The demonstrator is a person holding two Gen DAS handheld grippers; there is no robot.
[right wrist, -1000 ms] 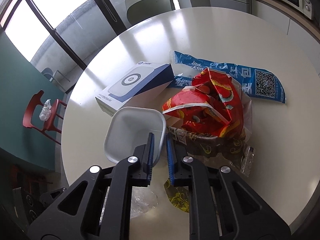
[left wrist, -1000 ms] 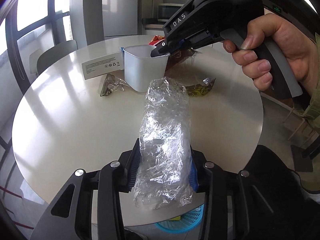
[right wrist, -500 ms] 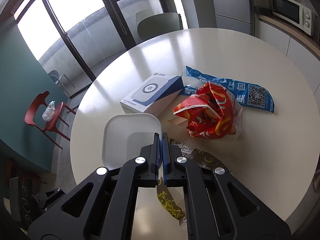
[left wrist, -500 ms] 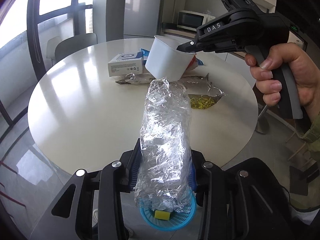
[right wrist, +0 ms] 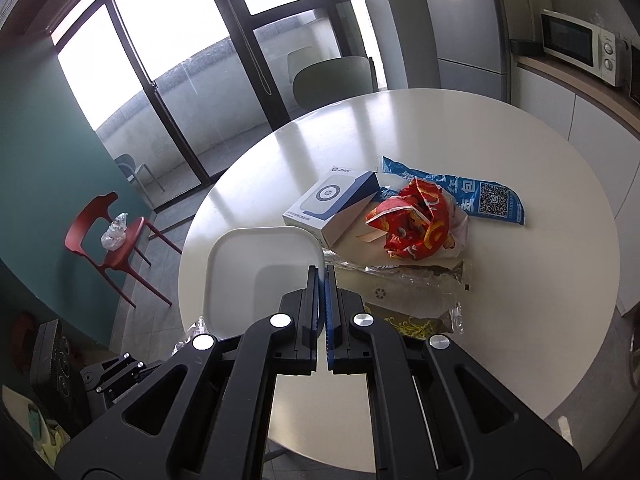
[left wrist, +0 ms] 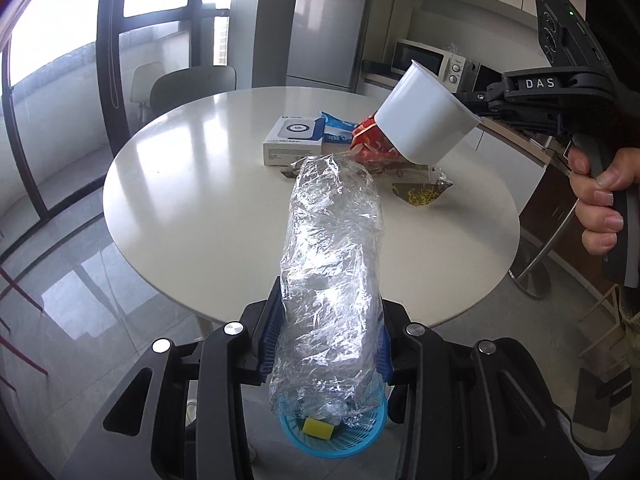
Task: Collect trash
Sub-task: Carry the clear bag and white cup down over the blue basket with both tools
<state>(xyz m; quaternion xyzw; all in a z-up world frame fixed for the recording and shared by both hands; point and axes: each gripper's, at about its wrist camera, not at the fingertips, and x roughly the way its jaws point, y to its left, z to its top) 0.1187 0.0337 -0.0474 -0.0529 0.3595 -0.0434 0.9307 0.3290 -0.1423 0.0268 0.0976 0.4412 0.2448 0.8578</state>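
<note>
My left gripper (left wrist: pixel 326 336) is shut on a crumpled clear plastic bottle (left wrist: pixel 332 264), held off the table's near edge above a blue basket (left wrist: pixel 336 436) on the floor. My right gripper (right wrist: pixel 323 280) is shut on the rim of a white plastic cup (right wrist: pixel 260 276), lifted and tilted above the round white table (right wrist: pixel 520 300); the cup also shows in the left wrist view (left wrist: pixel 424 124). On the table lie a red snack bag (right wrist: pixel 416 224), a blue wrapper (right wrist: pixel 480 196), a clear wrapper (right wrist: pixel 408 276) and a white-and-blue box (right wrist: pixel 332 204).
The blue basket holds a yellow sponge (left wrist: pixel 318 428). A red chair (right wrist: pixel 112 240) with a crumpled bottle on it stands left of the table. A green chair (right wrist: pixel 332 80) stands at the far side. A fridge (left wrist: pixel 332 28) and microwave (right wrist: pixel 576 44) stand behind.
Both grippers have pulled back from the table and risen. The right gripper closed on the cup's rim and lifted it off the table. The bottle now hangs over the blue basket.
</note>
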